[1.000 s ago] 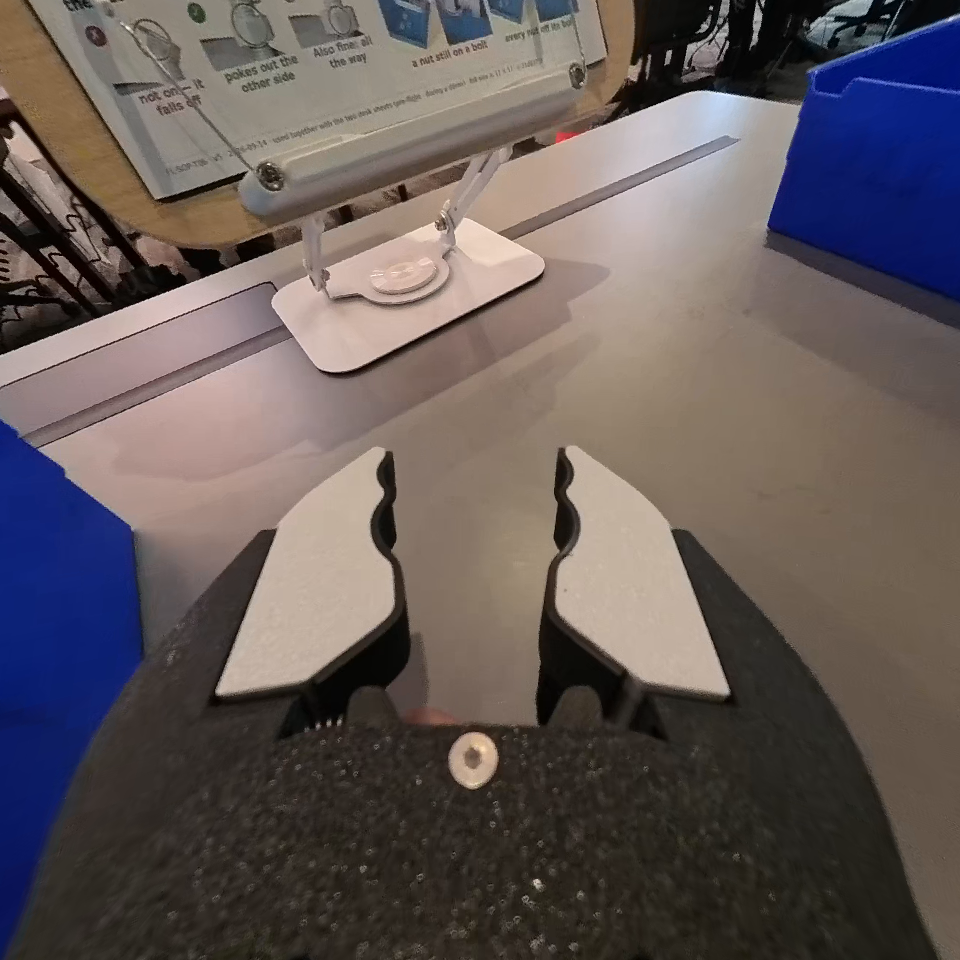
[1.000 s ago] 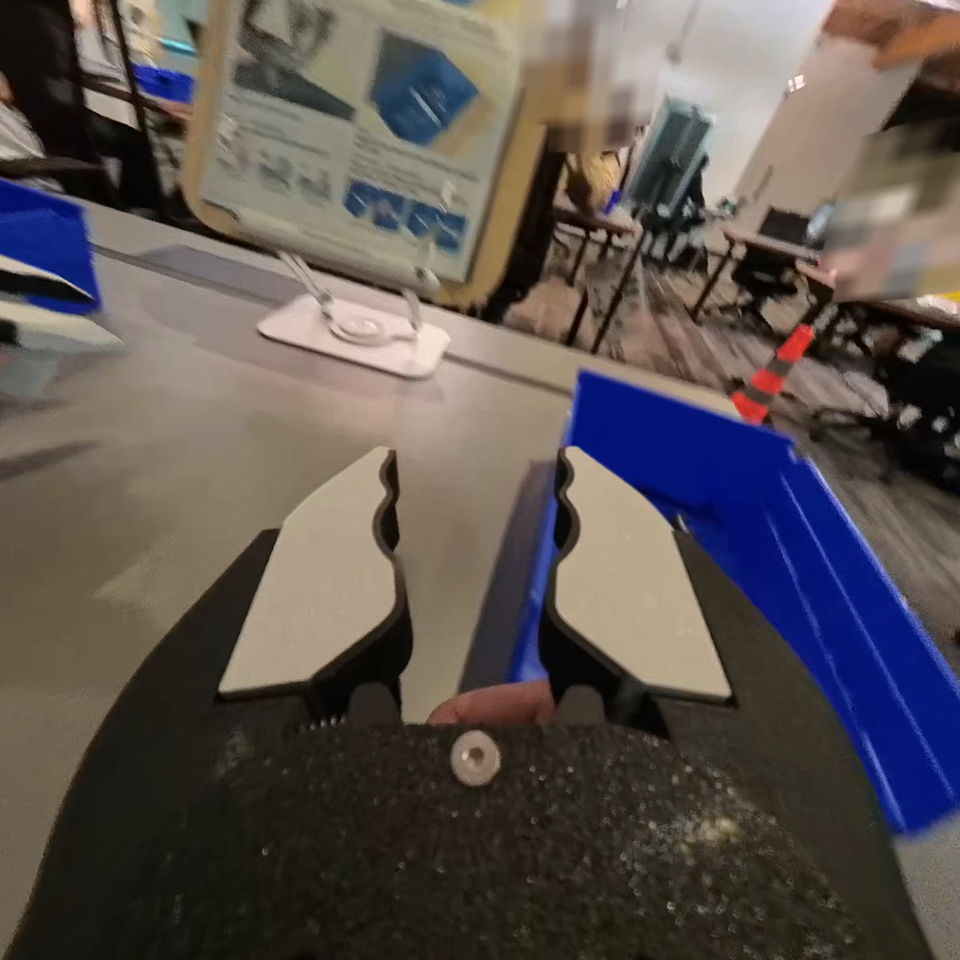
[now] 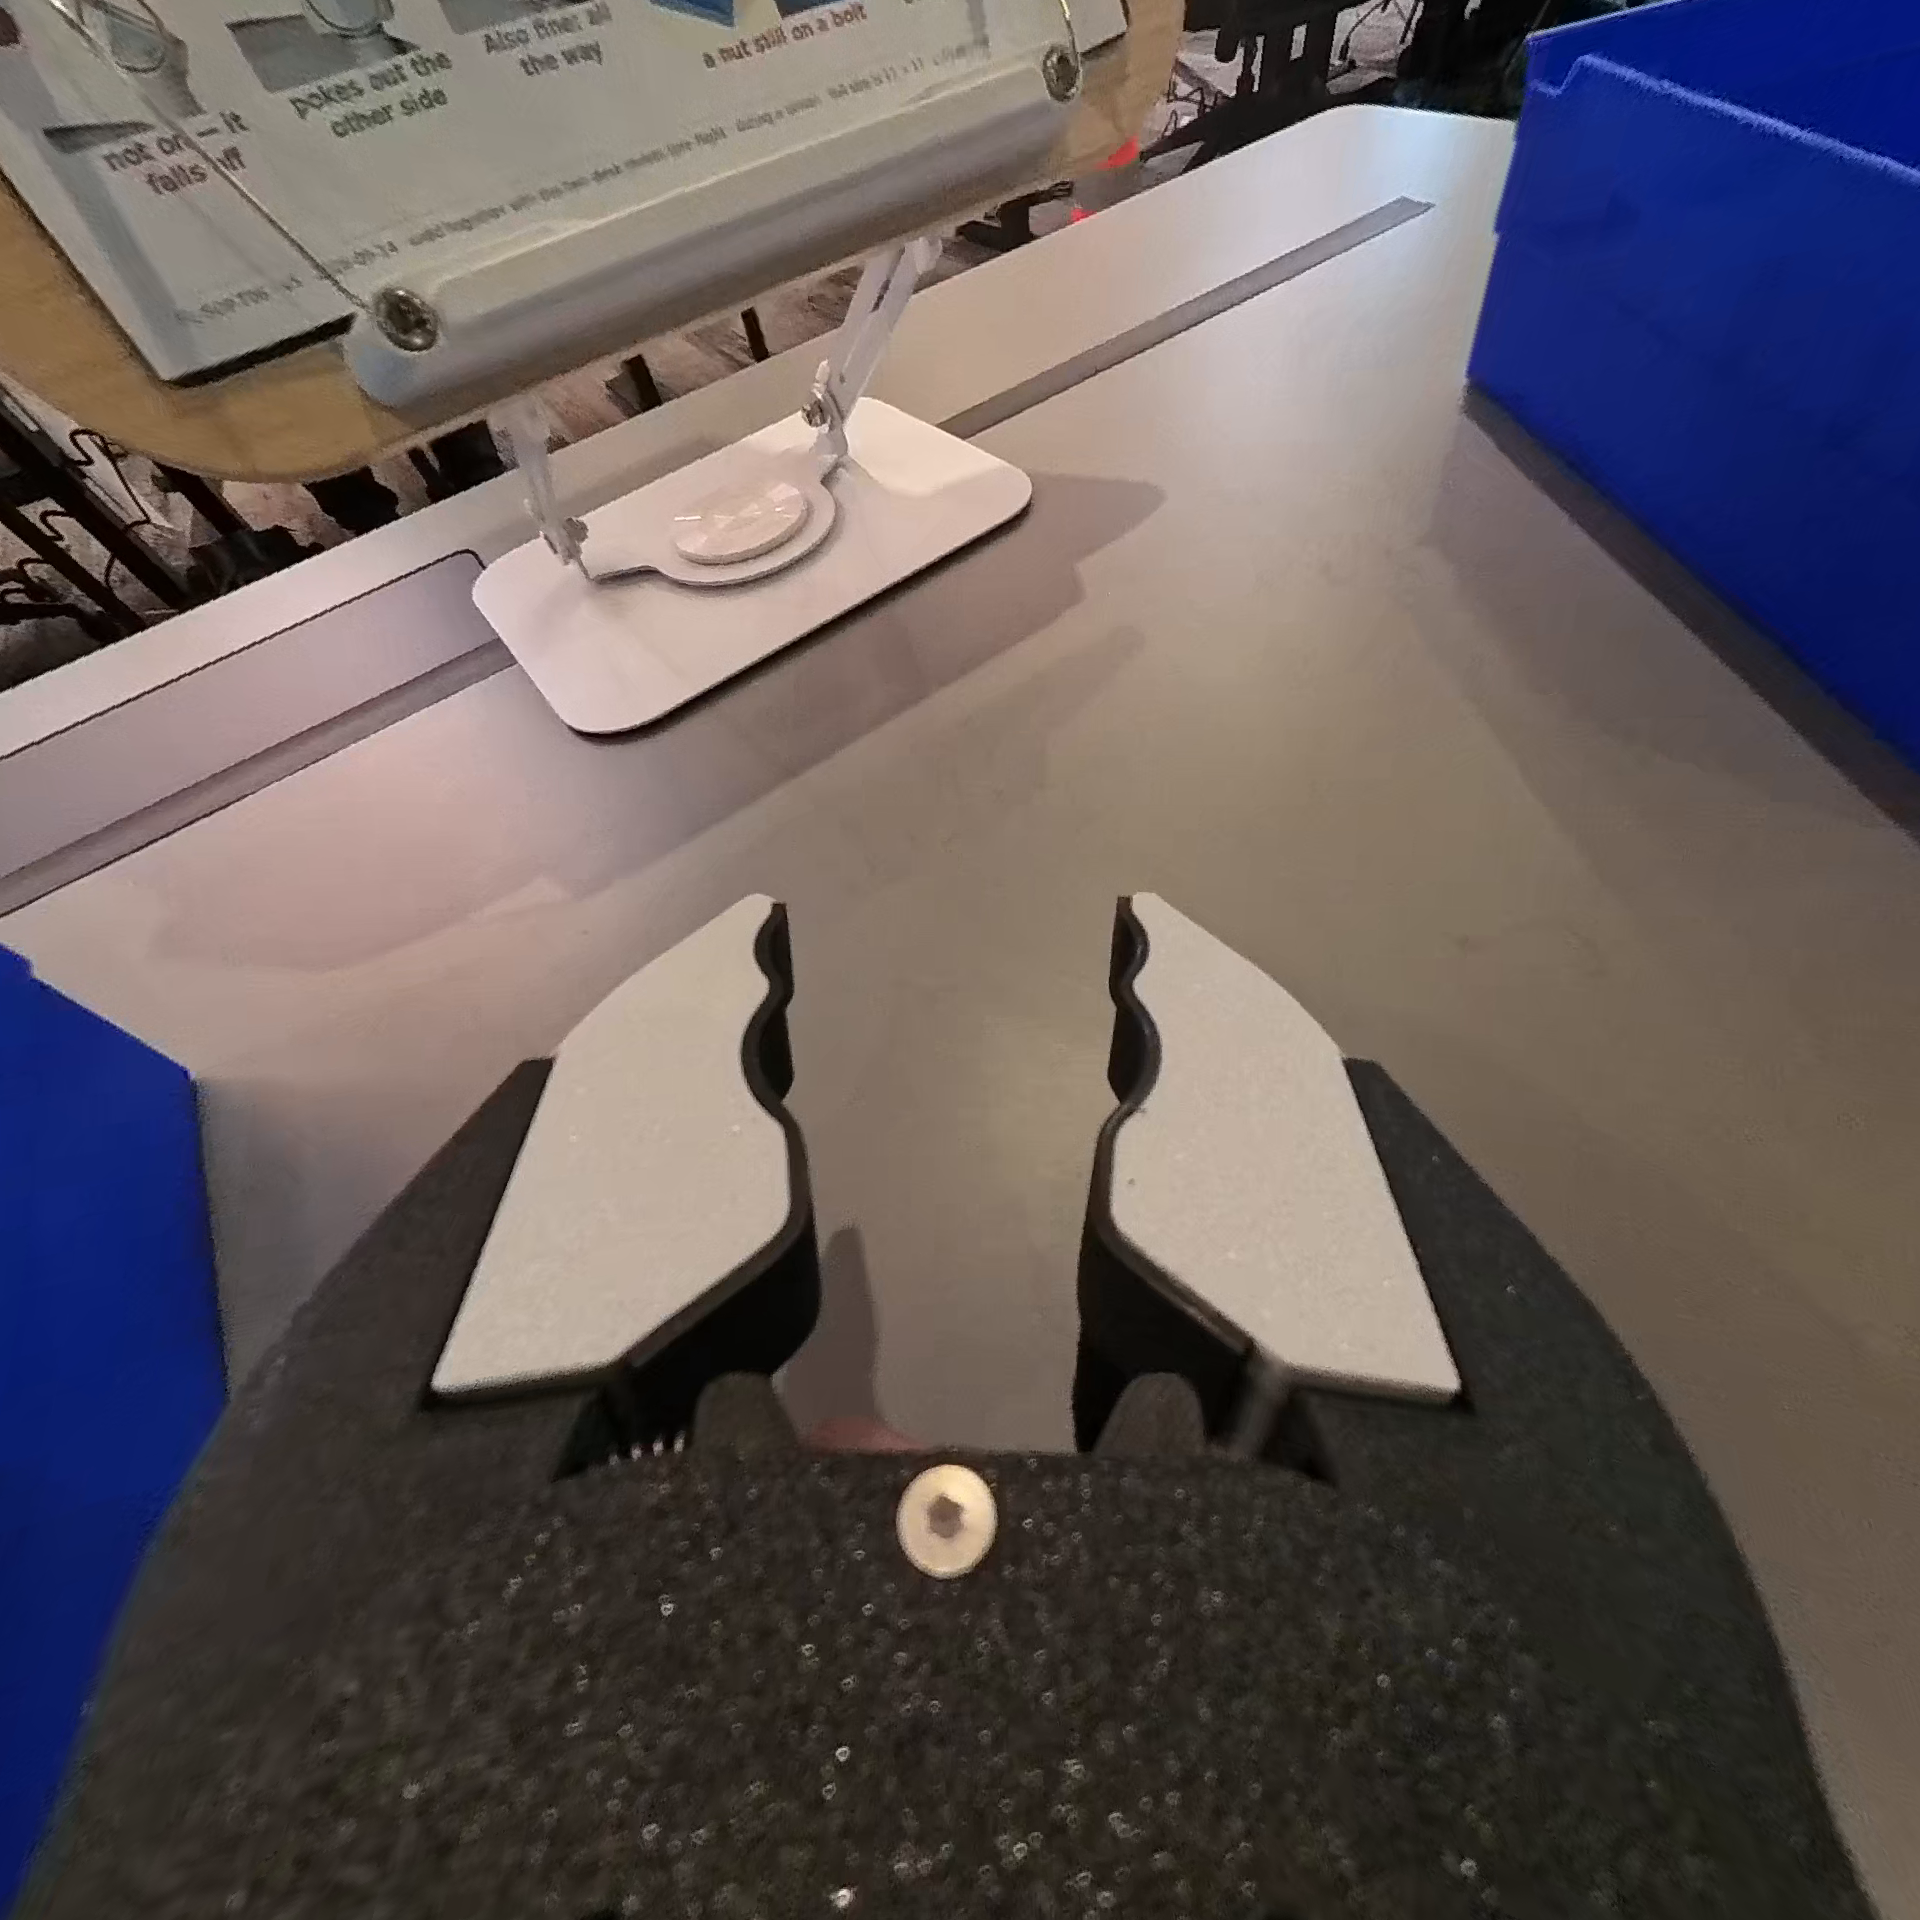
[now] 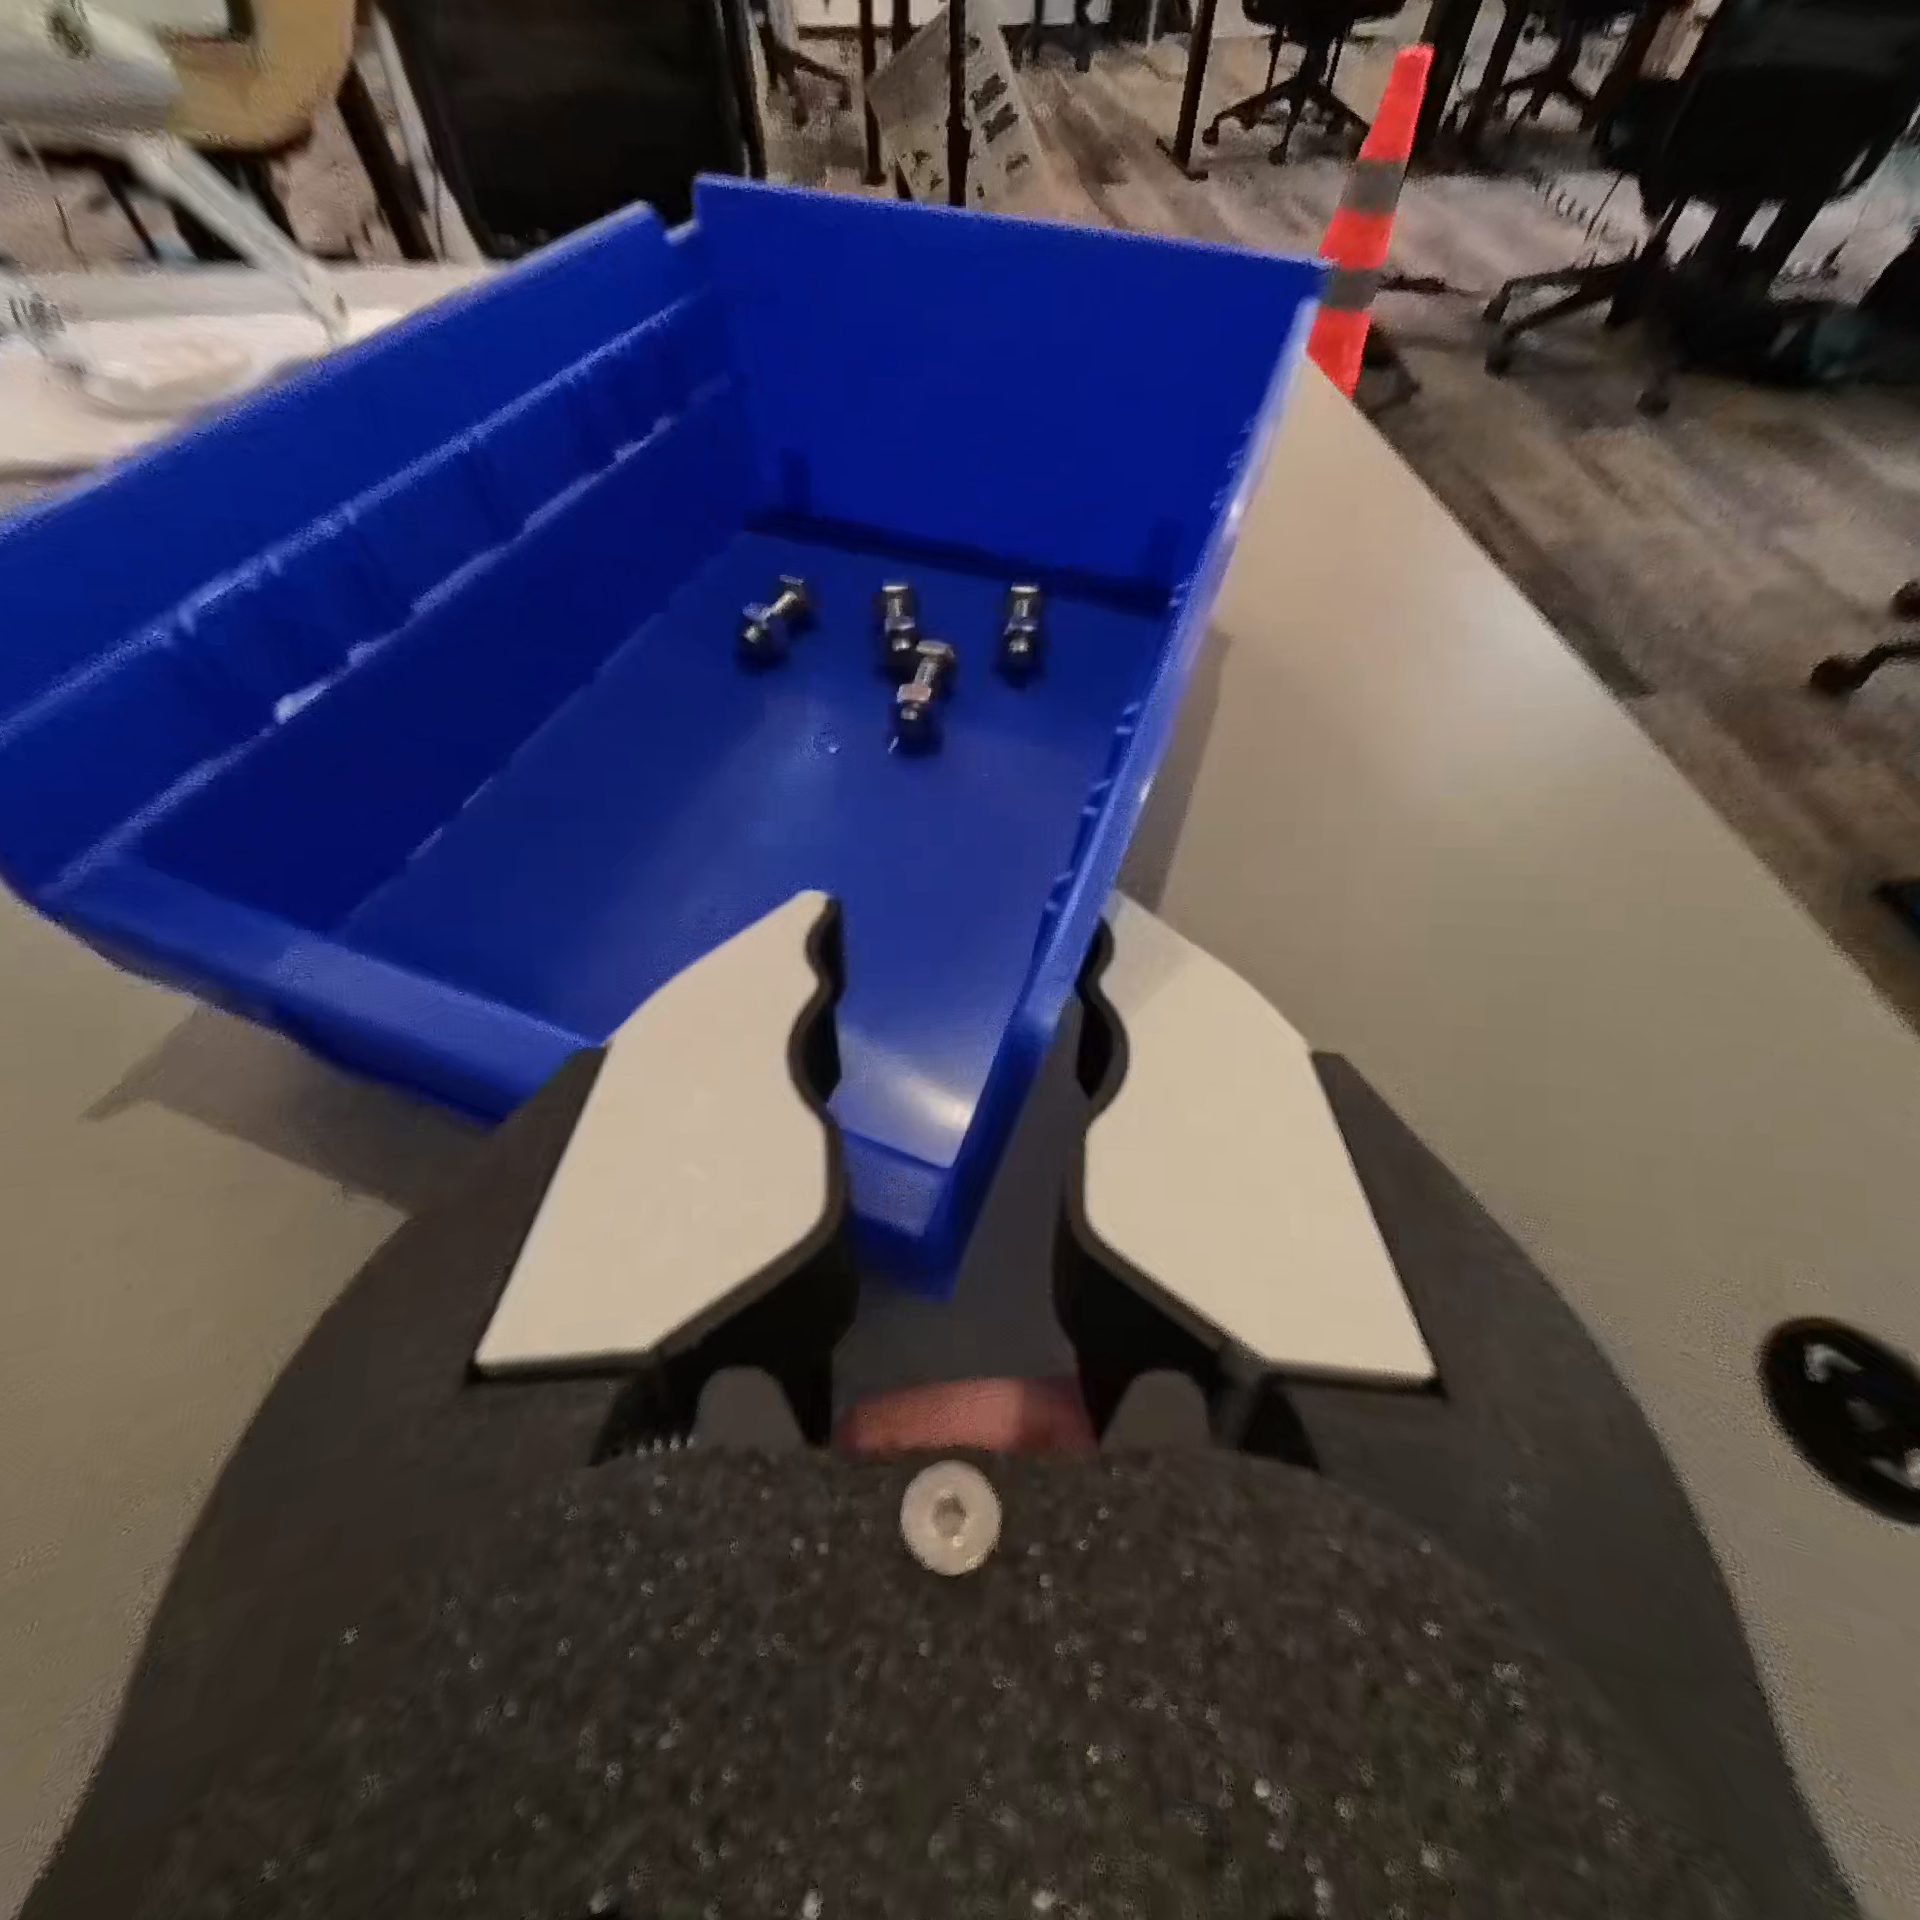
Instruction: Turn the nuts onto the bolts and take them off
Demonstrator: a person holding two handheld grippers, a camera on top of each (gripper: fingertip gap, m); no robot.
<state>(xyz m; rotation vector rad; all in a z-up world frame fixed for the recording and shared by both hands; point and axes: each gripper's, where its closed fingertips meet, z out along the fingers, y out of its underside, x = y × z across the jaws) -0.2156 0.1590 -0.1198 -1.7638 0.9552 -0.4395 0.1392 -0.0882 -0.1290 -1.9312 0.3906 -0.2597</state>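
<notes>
In the left wrist view the left gripper [image 3: 948,1029] hangs over the grey bench [image 3: 1299,831] with its jaws spread wide and nothing between them, much as it was a second ago. The white stand [image 3: 758,582] carrying the instruction sheet [image 3: 499,135] now sits a little nearer and lower in the view than before, so the gripper has crept forward toward it. A blue bin [image 3: 1714,395] stands to the right of the stand, and the corner of another blue bin [image 3: 83,1299] shows at the near left; both fill slightly more of the view than they did. No nuts or bolts show here. In the right wrist view the change is large: a second ago the right gripper [image 4: 961,997] looked across the bench at the stand, with only the bin's wall at its right; now it has swung round and looks down into the open bin [image 4: 987,343]. Its jaws are wide apart and empty, and the bin's near right wall runs between them. Four bolts [image 4: 914,675] lie on the bin floor close to the far wall, well apart from the gripper; nuts seem to sit on them, though blur makes that unsure. An orange cone [image 4: 1371,208] stands on the floor beyond the bin's far right corner.
</notes>
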